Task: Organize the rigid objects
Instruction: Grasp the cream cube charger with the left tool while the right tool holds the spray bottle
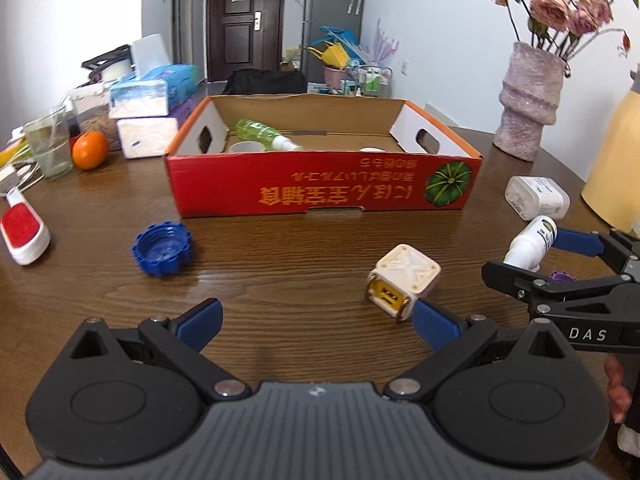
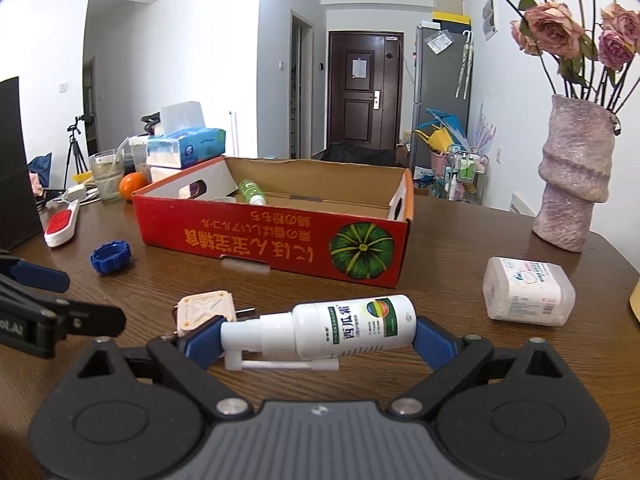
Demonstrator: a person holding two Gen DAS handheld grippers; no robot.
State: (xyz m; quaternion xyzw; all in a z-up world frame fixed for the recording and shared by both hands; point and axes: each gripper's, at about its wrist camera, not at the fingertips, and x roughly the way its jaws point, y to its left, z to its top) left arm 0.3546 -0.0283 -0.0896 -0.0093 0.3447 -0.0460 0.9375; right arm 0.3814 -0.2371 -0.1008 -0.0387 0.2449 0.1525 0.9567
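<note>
Our right gripper (image 2: 318,340) squeezes the white spray bottle (image 2: 340,330) sideways, in front of the red box (image 2: 272,240). Our left gripper (image 1: 316,320) is spread wide, holding nothing, beside the cube (image 1: 402,276).

Left gripper (image 1: 316,320) spread wide; right gripper (image 2: 318,338) clamped on load

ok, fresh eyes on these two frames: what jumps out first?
The red cardboard box with upside-down print and a green pumpkin picture sits mid-table, a green bottle lying inside. Nearest the right wrist camera, the right gripper clamps a white spray bottle sideways between its blue fingers. The left gripper is open, with a cream-and-yellow cube by its right finger.
</note>
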